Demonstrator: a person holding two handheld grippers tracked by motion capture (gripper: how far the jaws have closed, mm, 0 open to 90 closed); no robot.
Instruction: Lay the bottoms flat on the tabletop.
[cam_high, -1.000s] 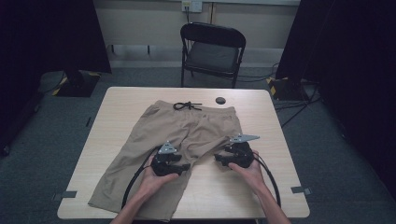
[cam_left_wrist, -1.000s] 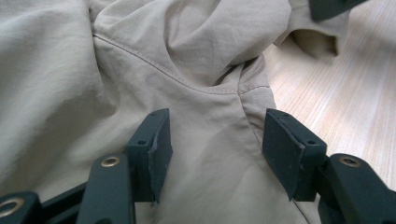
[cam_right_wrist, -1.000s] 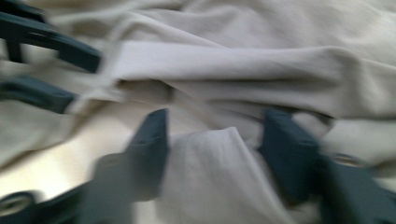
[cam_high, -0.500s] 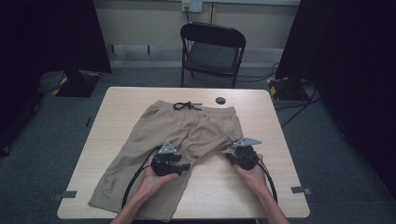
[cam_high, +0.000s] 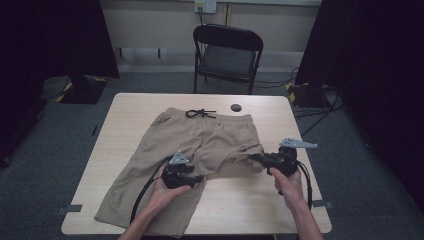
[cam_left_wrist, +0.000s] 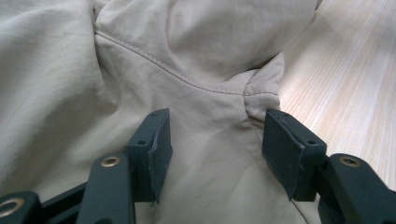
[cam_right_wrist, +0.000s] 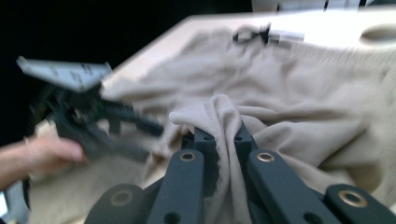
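Note:
Tan shorts (cam_high: 200, 137) lie flat on the wooden table (cam_high: 130, 107), with the black drawstring (cam_high: 200, 114) at the far waistband. My left gripper (cam_high: 199, 177) rests on the crotch area; in the left gripper view its jaws (cam_left_wrist: 215, 128) stand open over the seam (cam_left_wrist: 187, 77), and the cloth lies flat under them. My right gripper (cam_high: 254, 158) has just been closing its jaws and is now shut on a fold of the right leg's hem (cam_right_wrist: 219, 109), held a little above the table. The left gripper (cam_right_wrist: 93, 121) also appears, blurred, in the right gripper view.
A black folding chair (cam_high: 227, 52) stands behind the far edge of the table. A small round black object (cam_high: 236, 107) lies near the waistband. Bare wood (cam_high: 250, 210) spans the near right part of the table. Cables run over the floor at the right (cam_high: 310, 110).
My right gripper closed on the right leg's hem, then moved right and up, pulling that leg into a bunched ridge. The left gripper has stayed put.

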